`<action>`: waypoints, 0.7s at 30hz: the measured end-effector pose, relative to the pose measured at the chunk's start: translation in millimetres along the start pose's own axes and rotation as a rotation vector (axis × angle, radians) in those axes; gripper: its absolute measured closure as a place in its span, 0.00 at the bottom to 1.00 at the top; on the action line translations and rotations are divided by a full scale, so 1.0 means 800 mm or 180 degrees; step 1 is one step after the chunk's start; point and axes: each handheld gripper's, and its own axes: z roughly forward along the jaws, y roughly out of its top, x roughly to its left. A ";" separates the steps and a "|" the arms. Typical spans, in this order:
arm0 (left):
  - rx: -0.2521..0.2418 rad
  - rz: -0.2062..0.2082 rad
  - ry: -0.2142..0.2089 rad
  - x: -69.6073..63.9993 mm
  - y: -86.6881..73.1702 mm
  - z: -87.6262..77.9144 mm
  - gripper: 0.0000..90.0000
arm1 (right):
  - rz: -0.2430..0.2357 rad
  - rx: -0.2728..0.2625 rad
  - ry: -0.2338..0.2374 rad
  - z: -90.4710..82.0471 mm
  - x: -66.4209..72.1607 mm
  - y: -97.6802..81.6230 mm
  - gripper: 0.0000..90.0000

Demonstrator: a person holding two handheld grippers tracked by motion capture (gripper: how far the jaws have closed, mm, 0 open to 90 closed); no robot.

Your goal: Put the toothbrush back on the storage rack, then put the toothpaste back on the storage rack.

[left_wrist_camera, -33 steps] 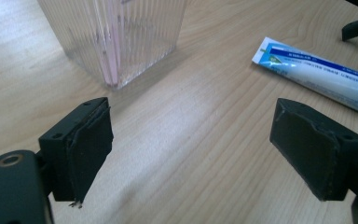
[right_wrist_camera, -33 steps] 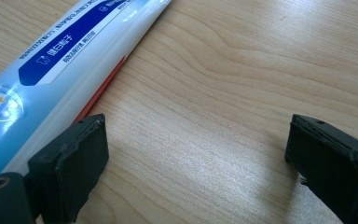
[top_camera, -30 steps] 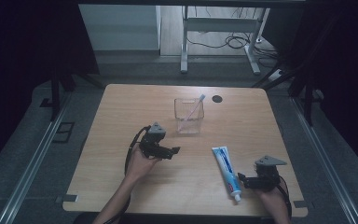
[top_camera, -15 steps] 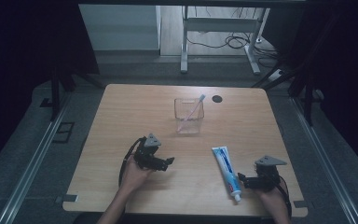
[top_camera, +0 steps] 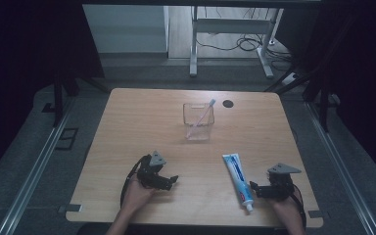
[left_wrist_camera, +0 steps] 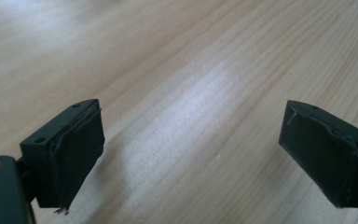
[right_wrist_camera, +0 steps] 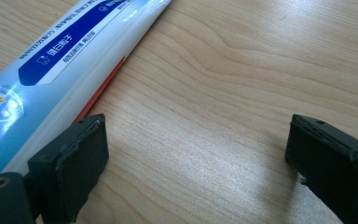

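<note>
A clear plastic cup (top_camera: 198,122) stands at mid-table with a pale toothbrush (top_camera: 203,114) leaning inside it. A white and blue toothpaste tube (top_camera: 238,179) lies flat near the front right, cap toward the table's near edge. My left gripper (top_camera: 172,182) rests low over bare wood at the front left; its jaws have just been opening and stand wide with nothing between them (left_wrist_camera: 191,154). My right gripper (top_camera: 252,190) sits just right of the tube, open and empty (right_wrist_camera: 200,163). The toothpaste tube (right_wrist_camera: 51,70) runs along the outside of its left jaw.
A small black round disc (top_camera: 228,103) lies near the table's far edge (top_camera: 191,90), right of the cup. Beyond the table stand a metal desk frame (top_camera: 193,44) and cables on the floor. Rails run along both sides.
My left hand has drawn back from mid-table toward the near edge and sunk closer to the wood. The right hand, the tube and the cup stayed put.
</note>
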 end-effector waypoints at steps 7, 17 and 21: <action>0.0100 0.0035 0.0029 -0.004 -0.005 0.006 0.06 | 0.0004 0.0002 0.0002 0.000 0.000 0.000 0.06; 0.0101 0.0040 0.0059 -0.004 -0.004 0.007 0.06 | 0.0037 -0.0039 0.0049 -0.002 -0.002 -0.001 0.10; 0.0100 0.0041 0.0061 -0.004 -0.005 0.007 0.06 | 0.0047 -0.0016 0.0060 -0.003 -0.003 0.000 0.11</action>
